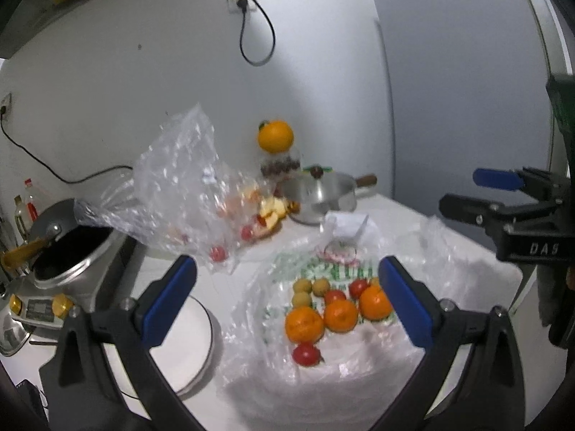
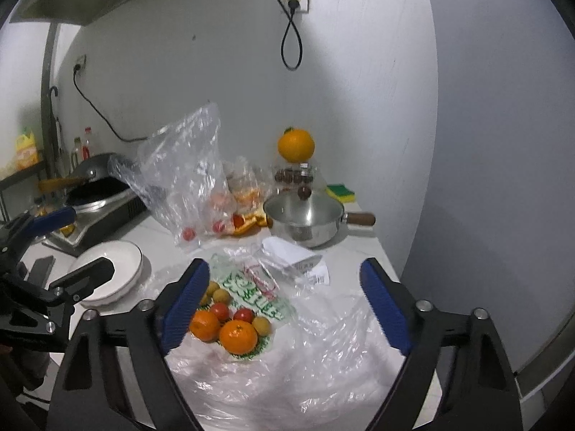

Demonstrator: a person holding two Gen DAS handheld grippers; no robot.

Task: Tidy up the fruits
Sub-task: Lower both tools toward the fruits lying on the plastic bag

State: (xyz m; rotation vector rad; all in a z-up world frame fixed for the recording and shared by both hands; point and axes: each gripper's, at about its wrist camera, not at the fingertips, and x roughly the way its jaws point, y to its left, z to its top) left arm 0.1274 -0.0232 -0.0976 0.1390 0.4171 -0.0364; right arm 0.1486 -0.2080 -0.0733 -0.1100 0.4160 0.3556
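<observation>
Fruit piled on a flattened plastic bag, both grippers spread wide and empty.

We see the mandarins (image 1: 339,314), small tomatoes (image 1: 306,354) and yellow fruits (image 1: 302,300) on the plastic bag (image 2: 287,377), mid-desk (image 1: 478,248). We judge them light, round, roll-prone and soft-skinned, so our left gripper (image 1: 287,300) or right gripper (image 2: 285,305) should pinch across the middle, gently. The film looks slippery; a white plate (image 2: 122,258) sits just left.

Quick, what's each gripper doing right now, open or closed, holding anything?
Left gripper: open, holding nothing, poised over the fruit on the plastic bag.
Right gripper: open, holding nothing, above the same bag.
</observation>
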